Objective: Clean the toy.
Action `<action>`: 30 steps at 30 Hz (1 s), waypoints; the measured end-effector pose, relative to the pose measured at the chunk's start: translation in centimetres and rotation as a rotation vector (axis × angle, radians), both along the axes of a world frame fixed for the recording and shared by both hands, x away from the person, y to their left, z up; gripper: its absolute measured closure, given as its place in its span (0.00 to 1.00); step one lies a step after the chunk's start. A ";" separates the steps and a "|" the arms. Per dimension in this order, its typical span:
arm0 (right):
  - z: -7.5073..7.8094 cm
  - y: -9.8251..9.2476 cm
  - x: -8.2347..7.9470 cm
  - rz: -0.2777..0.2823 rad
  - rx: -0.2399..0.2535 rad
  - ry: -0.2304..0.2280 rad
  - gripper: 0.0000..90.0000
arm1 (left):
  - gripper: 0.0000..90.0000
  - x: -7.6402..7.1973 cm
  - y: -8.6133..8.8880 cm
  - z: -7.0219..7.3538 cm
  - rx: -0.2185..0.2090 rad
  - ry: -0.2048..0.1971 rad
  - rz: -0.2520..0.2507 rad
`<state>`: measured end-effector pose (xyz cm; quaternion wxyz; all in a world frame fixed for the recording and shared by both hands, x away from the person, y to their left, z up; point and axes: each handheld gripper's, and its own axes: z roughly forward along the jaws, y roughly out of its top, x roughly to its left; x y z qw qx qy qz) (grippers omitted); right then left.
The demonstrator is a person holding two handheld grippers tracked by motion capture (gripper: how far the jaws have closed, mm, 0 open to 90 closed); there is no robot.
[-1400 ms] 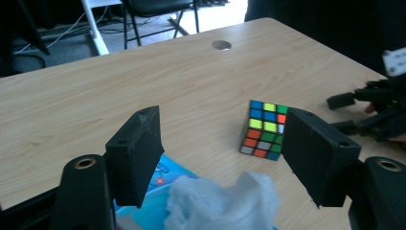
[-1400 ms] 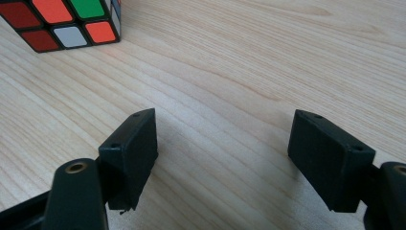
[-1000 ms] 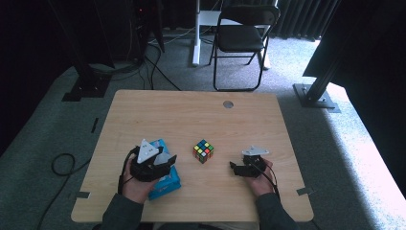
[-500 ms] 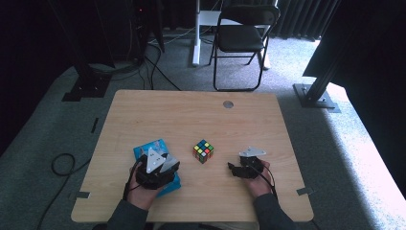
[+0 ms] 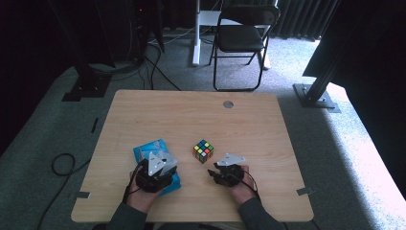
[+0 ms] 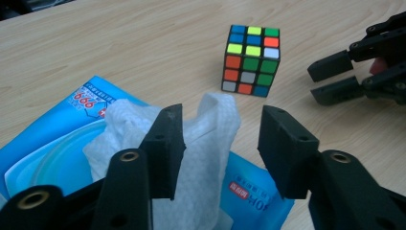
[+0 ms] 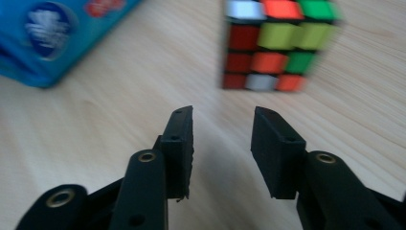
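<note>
The work in hand looks like drawing a wet wipe (image 6: 210,143) out of the blue wipe pack (image 5: 155,158), perhaps to clean the puzzle cube (image 5: 203,151), and judging by how things lie it is at an early stage. Taking the cube as the landmark: the pack lies flat on the wooden surface (image 5: 191,115) to the cube's left and a little nearer the person, apart from it. One white wipe stands up out of the pack's top opening, crumpled and partly pulled, its lower end in the pack. The left claw (image 6: 220,143) hangs over the pack, on the cube's left, with its jaws spread apart; the wipe rises between them and lies against the left-hand jaw in the left gripper view, but the jaws are not pinched on it. The right claw (image 7: 222,129) sits just on the near right of the cube, low over the surface, jaws parted and holding nothing, aimed at the cube's near face without touching it. So the wipe is exposed and ready; left to do, as I judge it, are pinching it, drawing it free of the pack, and whatever follows at the cube, which stands untouched.
</note>
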<state>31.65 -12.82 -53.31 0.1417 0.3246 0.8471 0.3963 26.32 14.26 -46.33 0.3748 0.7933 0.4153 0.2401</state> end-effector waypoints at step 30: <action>-1.5 10.4 -1.2 0.249 0.132 0.157 0.93 | 0.55 -2.0 1.3 -0.1 -0.006 -0.058 0.022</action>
